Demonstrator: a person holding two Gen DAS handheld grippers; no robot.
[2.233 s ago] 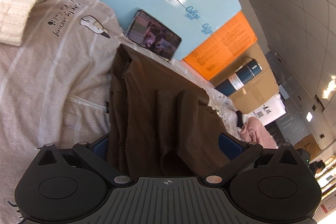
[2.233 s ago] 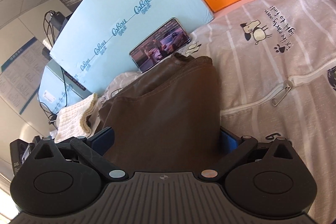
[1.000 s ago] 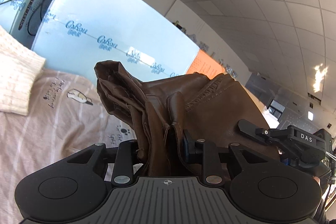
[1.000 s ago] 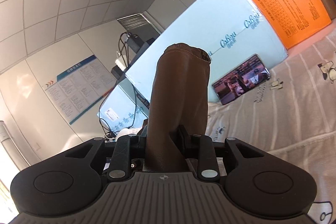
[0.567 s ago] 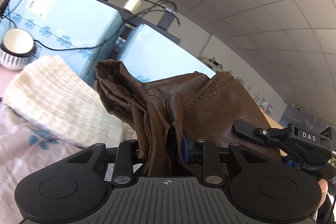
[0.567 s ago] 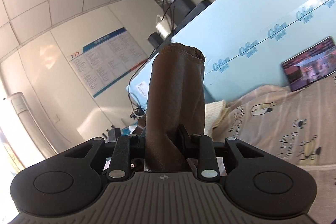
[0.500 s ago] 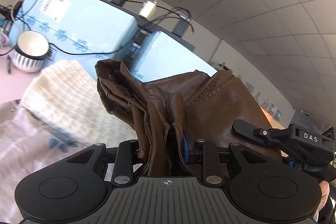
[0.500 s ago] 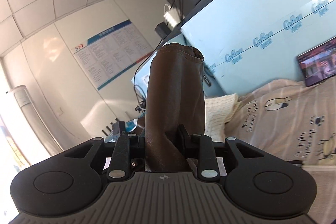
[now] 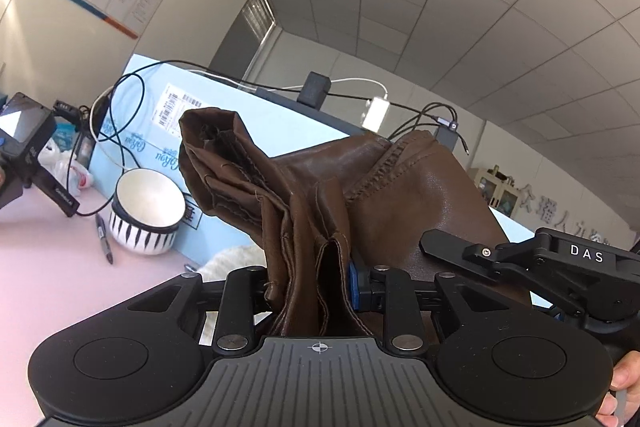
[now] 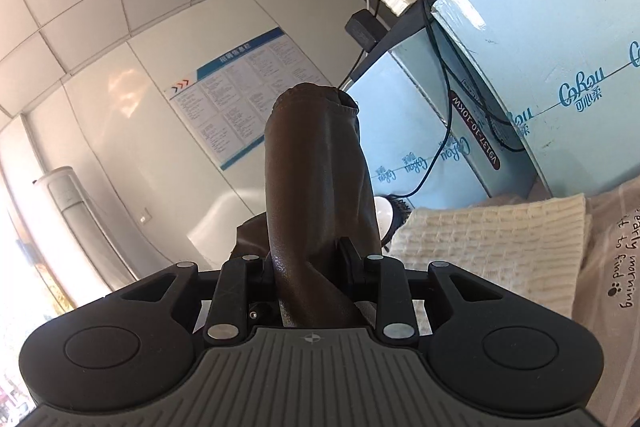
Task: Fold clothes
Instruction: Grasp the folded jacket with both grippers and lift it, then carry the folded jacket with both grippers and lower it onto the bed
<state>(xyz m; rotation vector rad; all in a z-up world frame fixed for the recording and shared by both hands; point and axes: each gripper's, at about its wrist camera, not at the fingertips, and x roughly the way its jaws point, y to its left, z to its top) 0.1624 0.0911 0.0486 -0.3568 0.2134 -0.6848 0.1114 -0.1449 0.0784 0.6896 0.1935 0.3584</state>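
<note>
A brown leather-like garment point(image 9: 304, 203) is held up in the air by both grippers. My left gripper point(image 9: 308, 287) is shut on a bunched, folded edge of it, and the cloth stands up between the fingers. My right gripper point(image 10: 310, 279) is shut on another thick fold of the brown garment point(image 10: 320, 187), which rises like a tube in front of the camera. In the left wrist view the right gripper point(image 9: 560, 267) shows at the right edge, behind the cloth, with a person's fingers point(image 9: 624, 383) on it.
A folded cream knit point(image 10: 492, 247) lies on the printed bedsheet point(image 10: 616, 267) at the right. Light blue cartons point(image 10: 560, 67) with cables stand behind. A striped bowl point(image 9: 144, 211), a pen point(image 9: 104, 239) and a black device point(image 9: 24, 155) sit on a pink surface.
Both grippers have swung sideways with the brown garment still held. The views have left the phone and orange board and now face the cartons, the wall poster and the striped bowl.
</note>
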